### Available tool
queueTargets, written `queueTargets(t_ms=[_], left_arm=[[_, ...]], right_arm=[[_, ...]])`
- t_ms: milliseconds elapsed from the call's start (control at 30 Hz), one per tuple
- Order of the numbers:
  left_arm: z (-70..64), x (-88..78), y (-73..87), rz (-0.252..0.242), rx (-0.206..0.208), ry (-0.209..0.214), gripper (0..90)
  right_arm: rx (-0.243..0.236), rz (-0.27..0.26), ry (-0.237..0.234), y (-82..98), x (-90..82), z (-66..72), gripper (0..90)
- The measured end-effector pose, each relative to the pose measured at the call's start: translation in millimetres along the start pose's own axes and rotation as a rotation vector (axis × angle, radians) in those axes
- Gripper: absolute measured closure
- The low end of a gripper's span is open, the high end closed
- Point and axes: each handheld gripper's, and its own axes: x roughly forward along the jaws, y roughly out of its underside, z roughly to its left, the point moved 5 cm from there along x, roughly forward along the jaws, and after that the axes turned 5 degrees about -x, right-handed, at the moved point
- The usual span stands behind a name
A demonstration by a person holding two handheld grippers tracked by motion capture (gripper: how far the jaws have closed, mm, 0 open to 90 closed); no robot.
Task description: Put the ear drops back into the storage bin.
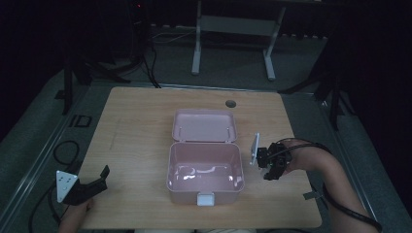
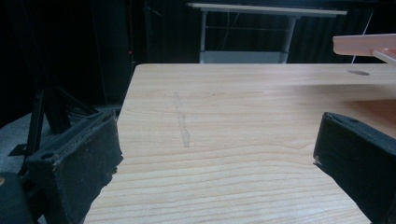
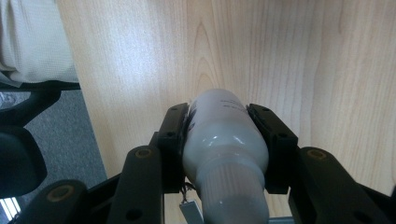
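A pink box stands open in the middle of the wooden table, its lid folded back flat behind it and a white latch on its front wall. Nothing lies inside it. My right gripper hovers just right of the box. It is shut on a white plastic bottle, which sits tight between the two pads. My left gripper rests low near the table's front left corner, open and holding nothing. An edge of the pink lid shows beyond my left gripper.
A round cable hole sits near the table's far edge. A small grey piece lies near the front right corner. Cables trail on the floor at the left. A white desk frame stands behind the table.
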Motion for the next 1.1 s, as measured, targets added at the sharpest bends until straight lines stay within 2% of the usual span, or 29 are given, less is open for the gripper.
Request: queueTargets(t_ms=[600,900,1100], left_arm=[[0.0,0.1,0.0,0.000,0.000,0.001,1.0],[-0.1,0.0,0.0,-0.001,0.000,0.001,0.9],[0.0,0.0,0.0,0.000,0.000,0.002,1.0]], right_arm=[[0.008,-0.010,0.012,-11.2,-30.0,-1.0,59.7],[-0.004,-0.023,0.029,-27.4,-47.0,-1.8,59.7],[-0.029,-0.027,0.043,-45.4,-58.6,-2.2,59.7]])
